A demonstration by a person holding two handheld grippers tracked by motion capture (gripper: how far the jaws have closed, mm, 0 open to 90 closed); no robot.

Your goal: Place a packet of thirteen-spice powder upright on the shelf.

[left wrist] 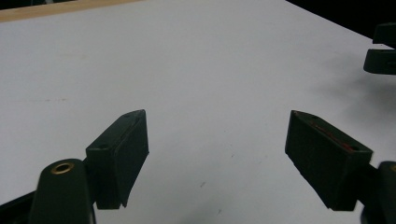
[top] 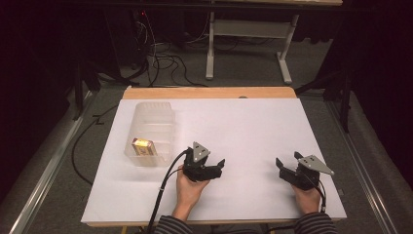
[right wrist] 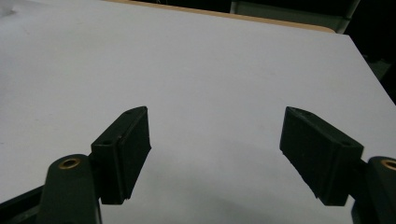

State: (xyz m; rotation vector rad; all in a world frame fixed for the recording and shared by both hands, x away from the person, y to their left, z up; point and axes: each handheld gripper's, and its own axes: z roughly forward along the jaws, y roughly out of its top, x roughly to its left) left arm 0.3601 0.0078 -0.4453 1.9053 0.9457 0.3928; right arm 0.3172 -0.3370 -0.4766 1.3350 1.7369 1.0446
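Both your grippers rest low at the near edge of the white table [top: 243, 126], empty: the left gripper [top: 217, 167] has its jaws spread on nothing, and so does the right gripper [top: 287, 163]. The small yellow box [top: 143, 146] lies inside the clear plastic container [top: 160, 109], just left of your left hand. This looks like a rest between steps; any next move means reaching left into the container.

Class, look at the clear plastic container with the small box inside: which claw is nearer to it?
Left. The left claw sits just right of the container, near its front corner; the right claw is far off to the right.
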